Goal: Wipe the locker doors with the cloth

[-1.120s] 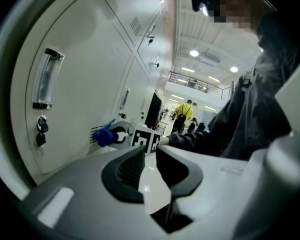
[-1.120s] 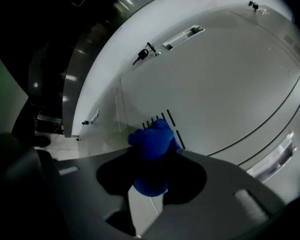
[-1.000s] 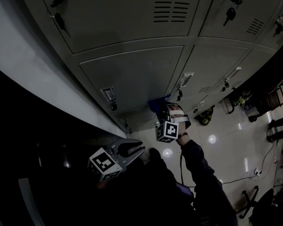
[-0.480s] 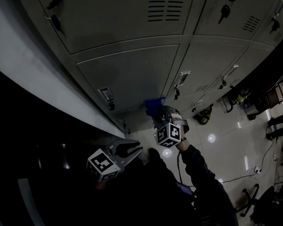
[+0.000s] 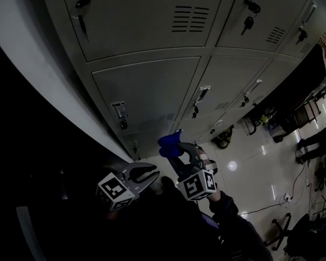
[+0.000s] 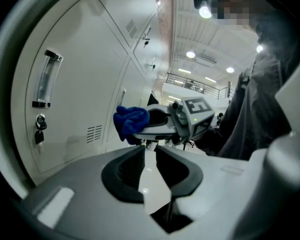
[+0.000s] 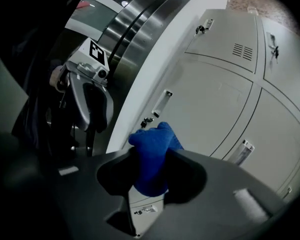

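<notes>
While the right gripper (image 7: 152,157) fingers clench the blue cloth (image 5: 170,142) just beside a low locker door (image 7: 210,104), contact unclear, and the left gripper (image 6: 149,151) fingers sit closed on nothing, wiping seems under way; next, press the cloth flat and sweep the panel.

No words, numbers or brand names can be read anywhere. Only black-and-white square patterns, without letters, are shown on the cube (image 5: 115,189) of the left gripper (image 5: 151,172) and the cube (image 5: 196,185) of the right gripper (image 5: 176,148), low in the head view. Nothing legible is seen in the card holder (image 5: 118,111) on the locker door (image 5: 152,86). A small sticker (image 7: 142,210) at the lower middle of the right gripper view is too small to be read.
</notes>
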